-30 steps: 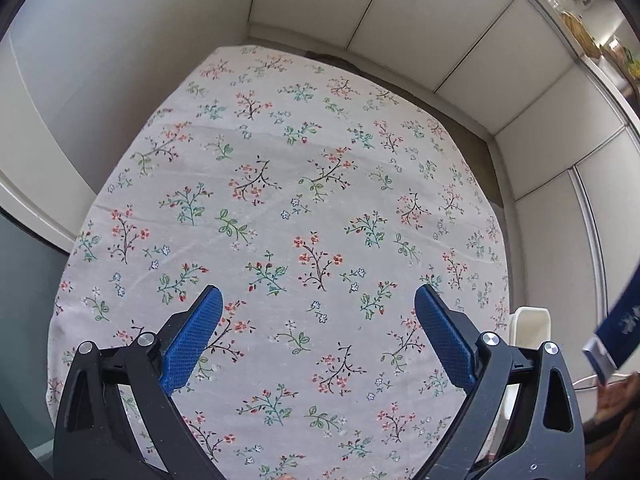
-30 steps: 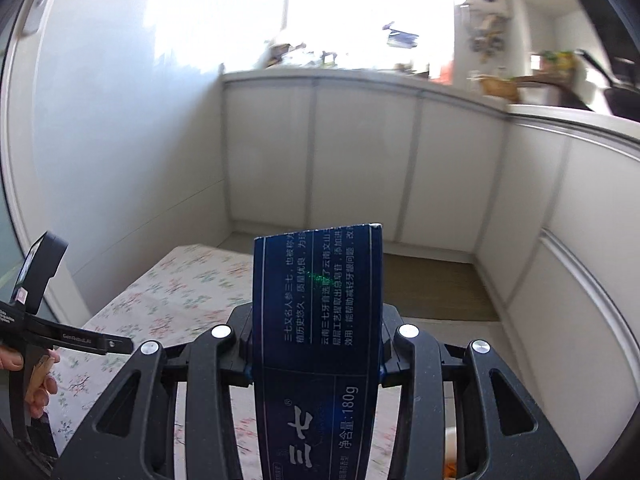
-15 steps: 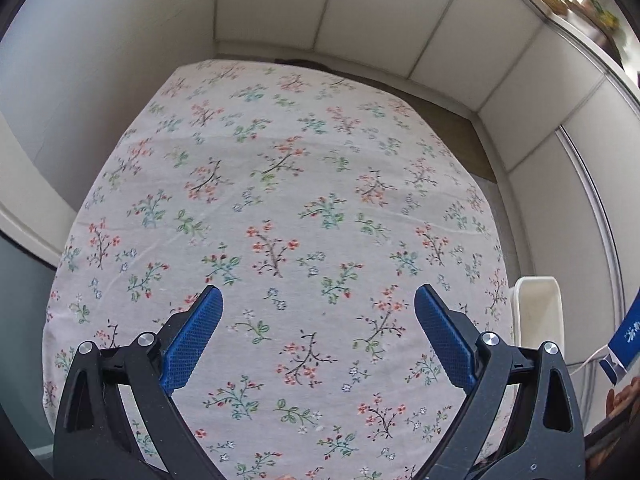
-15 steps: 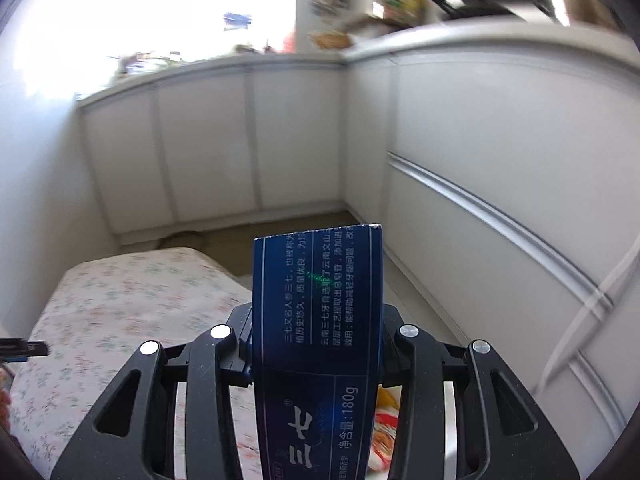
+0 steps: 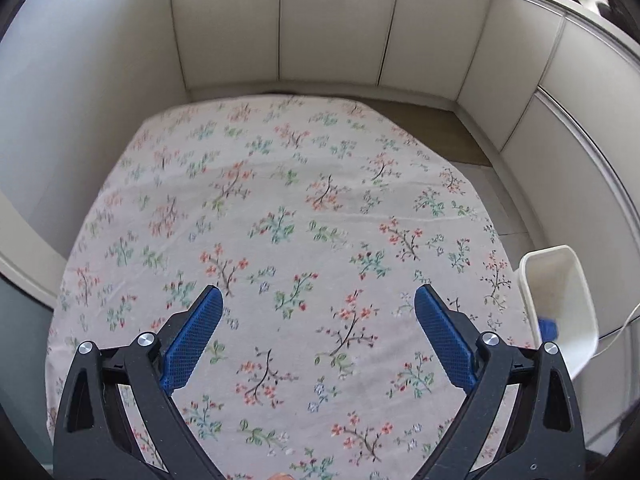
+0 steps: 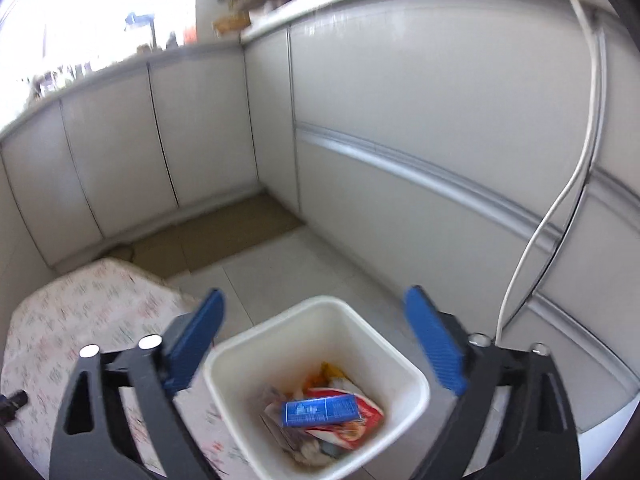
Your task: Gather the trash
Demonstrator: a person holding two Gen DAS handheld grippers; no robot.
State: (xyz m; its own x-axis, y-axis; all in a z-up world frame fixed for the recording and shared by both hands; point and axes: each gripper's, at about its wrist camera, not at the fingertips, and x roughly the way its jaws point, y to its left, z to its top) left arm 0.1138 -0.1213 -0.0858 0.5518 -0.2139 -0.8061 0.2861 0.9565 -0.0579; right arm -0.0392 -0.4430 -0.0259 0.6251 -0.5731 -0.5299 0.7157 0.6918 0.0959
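Note:
A white bin [image 6: 320, 320] stands on the floor beside the table, right under my right gripper [image 6: 314, 300]. A blue box [image 6: 320, 410] lies inside it on top of a red wrapper [image 6: 360, 420] and other trash. The right gripper's jaws are opening wide above the bin, with nothing between the blue pads. In the left wrist view my left gripper [image 5: 316, 296] hangs open over the floral tablecloth [image 5: 280, 220], holding nothing. The same bin [image 5: 560, 296] shows at that view's right edge, a bit of blue inside it.
White cabinet fronts [image 6: 400, 120] wall in the corner behind the table and bin. A white cable [image 6: 560, 208] hangs down the cabinets at the right. Brown floor mat [image 6: 224, 236] lies in the far corner. The table edge [image 6: 100, 312] sits left of the bin.
The right gripper swung right and down over the bin, opened, and the blue box it held dropped in. The left gripper slid across the tablecloth, bringing the bin into view.

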